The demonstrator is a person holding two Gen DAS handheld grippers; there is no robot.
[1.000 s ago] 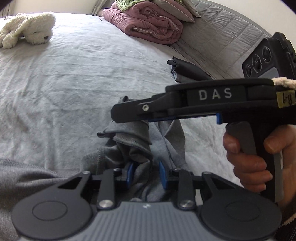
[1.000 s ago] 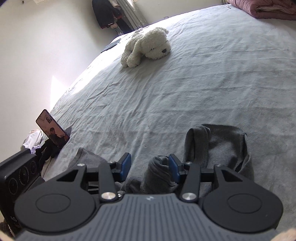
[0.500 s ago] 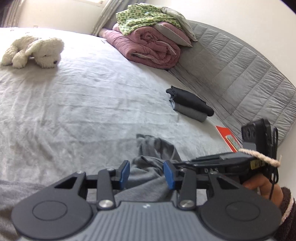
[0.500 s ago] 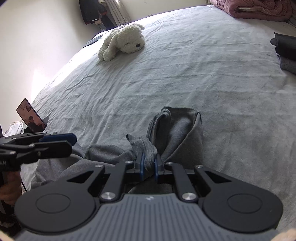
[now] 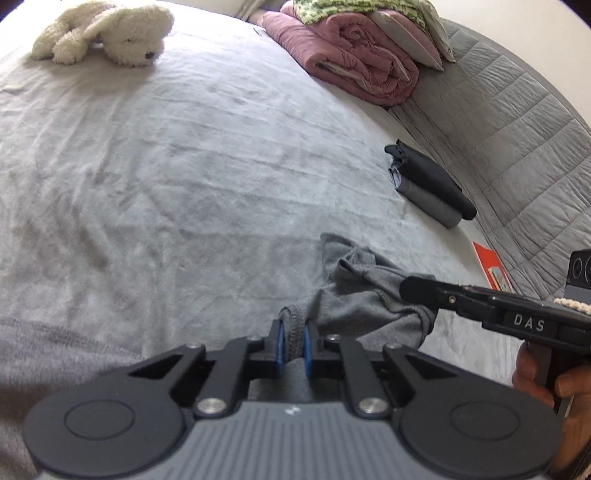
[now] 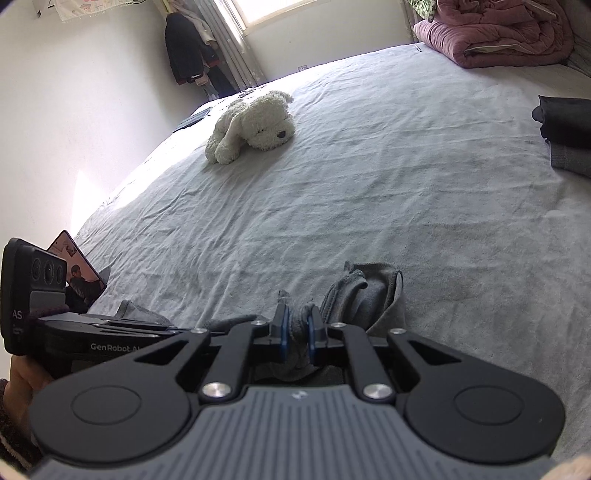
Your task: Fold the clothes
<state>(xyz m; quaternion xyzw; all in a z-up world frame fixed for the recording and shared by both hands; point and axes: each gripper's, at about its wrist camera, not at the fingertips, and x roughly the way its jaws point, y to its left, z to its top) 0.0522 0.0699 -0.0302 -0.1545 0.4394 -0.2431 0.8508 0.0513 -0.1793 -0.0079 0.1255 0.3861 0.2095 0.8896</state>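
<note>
A white plush dog (image 5: 107, 31) lies on the grey bed (image 5: 184, 177). A pink quilt (image 5: 354, 62) sits at the headboard (image 5: 517, 140); a phone (image 6: 79, 273) stands propped.

grey garment (image 5: 369, 306) | crumpled, bunched (ribbed hem pinched up) | on the bed, near edge

At the lower right of your left wrist view, white letters "DAS" stand on the side of your right gripper (image 5: 417, 290). At the lower left of your right wrist view, "GenRobot.A" reads on the side of your left gripper (image 6: 236, 320), cut off there, with "AS" on its upright block.
</note>
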